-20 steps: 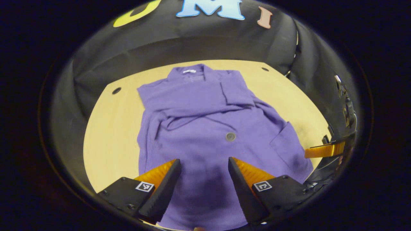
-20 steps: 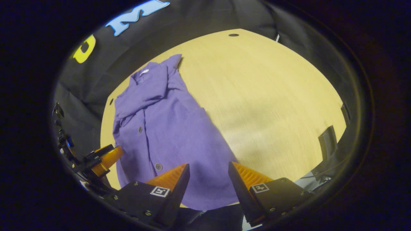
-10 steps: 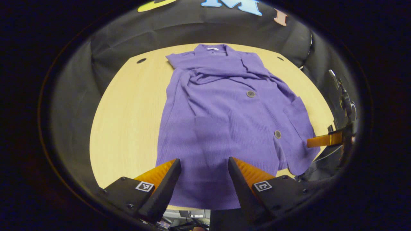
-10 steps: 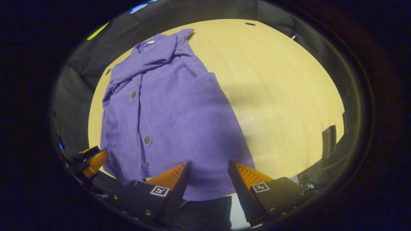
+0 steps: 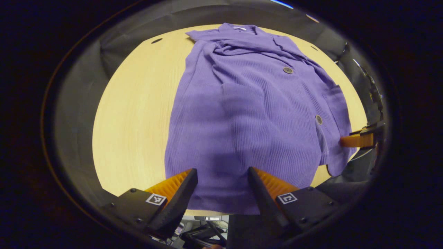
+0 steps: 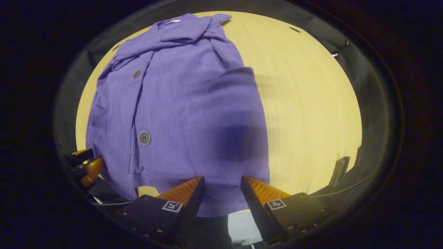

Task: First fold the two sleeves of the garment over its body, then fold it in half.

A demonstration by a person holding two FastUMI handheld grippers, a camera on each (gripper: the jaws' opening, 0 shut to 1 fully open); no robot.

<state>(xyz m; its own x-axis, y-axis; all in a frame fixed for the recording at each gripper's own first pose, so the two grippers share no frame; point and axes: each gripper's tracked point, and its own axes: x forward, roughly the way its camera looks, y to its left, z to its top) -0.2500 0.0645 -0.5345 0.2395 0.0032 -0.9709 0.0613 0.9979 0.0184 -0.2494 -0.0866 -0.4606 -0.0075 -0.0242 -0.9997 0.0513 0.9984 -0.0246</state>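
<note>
Both hand-held grippers have drawn back to the garment's near hem since a second ago.
We see the purple garment (image 5: pixel 252 114) flat on the counter (image 5: pixel 135 114), sleeves folded over its chest; the halving remains. Our left hand-held gripper (image 5: pixel 222 180) and right hand-held gripper (image 6: pixel 221 186) hover wide, holding nothing.

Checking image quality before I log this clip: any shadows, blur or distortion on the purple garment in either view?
Right gripper view: a dark, soft shadow patch sits on the purple garment just above the right tongs, and the weave looks slightly smeared. Left gripper view: a fainter shadow darkens the garment's near hem ahead of the left tongs; the ribbing reads sharper. Both views: fisheye bends the yellow table into an oval.
</note>
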